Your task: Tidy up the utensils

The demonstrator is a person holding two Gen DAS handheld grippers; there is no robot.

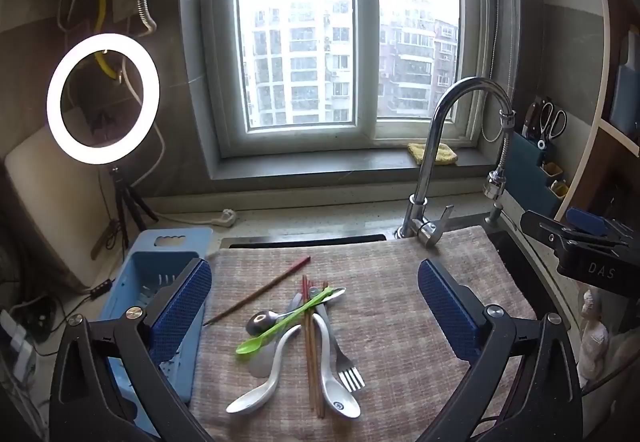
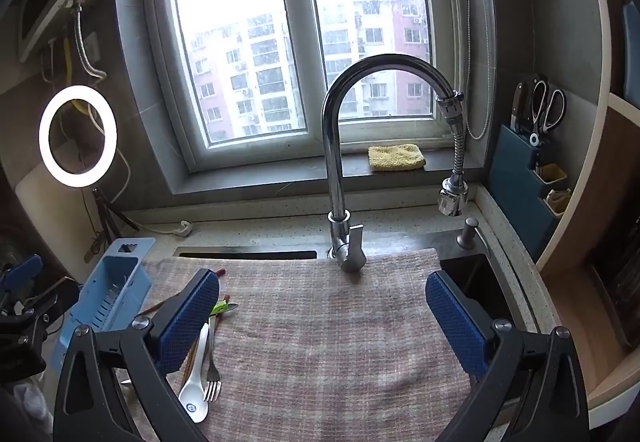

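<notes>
Several utensils lie heaped on the checked brown cloth: long-handled green plastic spoon topmost, crossing reddish wooden chopsticks and white ceramic spoons. Slotted blue plastic basket just left. Left gripper and right gripper spread wide, empty. Judgement: take topmost piece first, pinching mid-handle.

Tongs spread wide, cloth, faucet
</notes>
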